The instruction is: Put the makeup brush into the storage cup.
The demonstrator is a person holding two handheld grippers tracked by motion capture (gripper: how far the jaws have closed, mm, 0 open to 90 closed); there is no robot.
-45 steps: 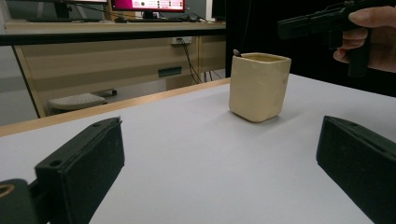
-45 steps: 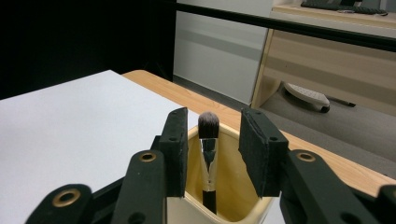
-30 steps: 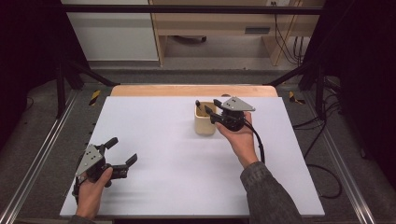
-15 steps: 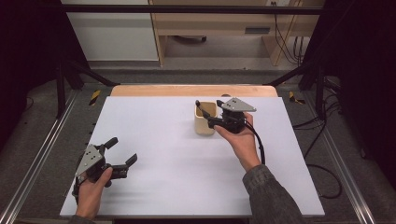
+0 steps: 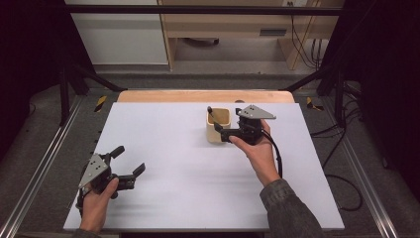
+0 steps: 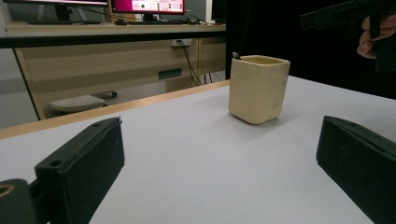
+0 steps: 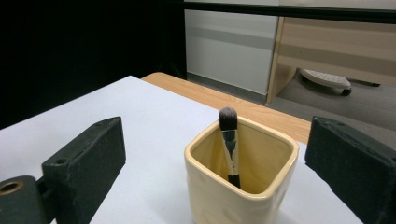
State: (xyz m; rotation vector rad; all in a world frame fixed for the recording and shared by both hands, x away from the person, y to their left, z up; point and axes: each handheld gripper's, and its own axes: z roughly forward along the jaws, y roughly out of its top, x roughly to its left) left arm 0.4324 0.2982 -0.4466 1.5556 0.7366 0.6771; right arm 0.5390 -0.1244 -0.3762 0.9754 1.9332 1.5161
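A cream square cup [image 5: 218, 130] stands on the white table, right of centre and toward the back. A dark make-up brush [image 5: 211, 112] leans inside it, bristles up. My right gripper [image 5: 227, 121] sits just right of the cup. Its jaws have just been opening and stand wide either side of the cup [image 7: 240, 186] without touching it or the brush [image 7: 229, 144]. My left gripper [image 5: 130, 159] rests open near the front left corner with nothing between its jaws. In its own view, it faces the cup [image 6: 258, 88] from afar, and the right gripper [image 6: 345, 14] appears at top right.
A wooden strip [image 5: 198, 95] runs along the table's far edge. Metal frame rails [image 5: 44, 163] flank both sides, and cables [image 5: 341, 183] lie on the floor at right. A desk and cabinet [image 5: 233, 25] stand beyond the table.
The right gripper's jaws have spread apart around the cup, and the brush stays leaning in it. Both hands have stayed nearly where they were.
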